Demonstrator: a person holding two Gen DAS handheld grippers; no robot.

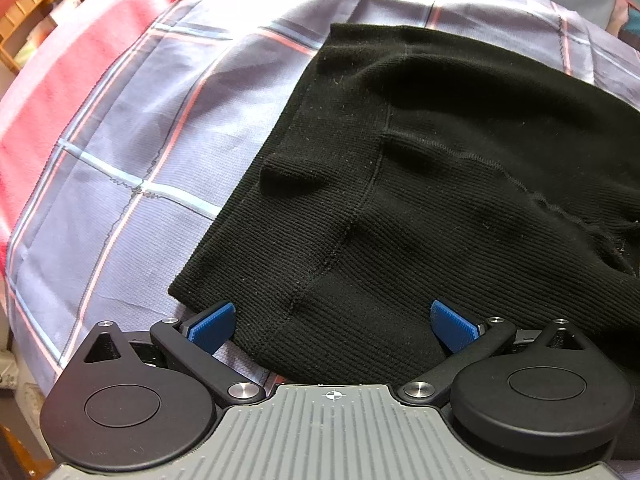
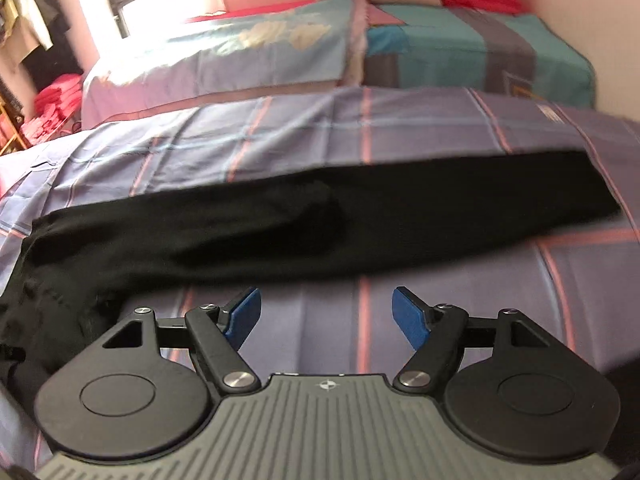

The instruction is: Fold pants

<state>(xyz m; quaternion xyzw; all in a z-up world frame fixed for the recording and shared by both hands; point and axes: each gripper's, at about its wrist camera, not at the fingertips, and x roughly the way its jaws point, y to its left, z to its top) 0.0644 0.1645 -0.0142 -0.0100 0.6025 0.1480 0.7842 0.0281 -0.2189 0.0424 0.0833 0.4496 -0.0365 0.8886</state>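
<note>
1. Fingers first: the left gripper (image 1: 333,326) is standing with its blue ribbed pads (image 1: 212,326) spread wide, straddling the near hem edge of the black ribbed knit pants (image 1: 400,184); cloth is lying between the pads, but neither pad is pressing on it, so nothing is being pinched.
2. Right gripper (image 2: 327,317) is also spread wide, its blue pads (image 2: 410,316) hanging over bare sheet with nothing between them; the black pants (image 2: 320,220) are lying just beyond the tips, toward 12 o'clock.
3. Pants are lying on the purple-grey plaid bed sheet (image 1: 140,140). In the right wrist view they are stretching as one long narrow band from 9 o'clock to 3 o'clock, with a bunched end drooping at 8 o'clock.
4. Progress, as a judgement: the legs are looking already laid one over the other lengthwise, since only a single narrow strip is showing. The motion blur makes this uncertain.
5. Wrinkles and a raised lump are showing at 10 o'clock of the left gripper, so smoothing is looking unfinished.
6. Crosswise folds, end to end, are looking not yet done; the garment is at full length.
7. Folded bedding (image 2: 460,40) is sitting at 12 o'clock, well apart from the pants.
</note>
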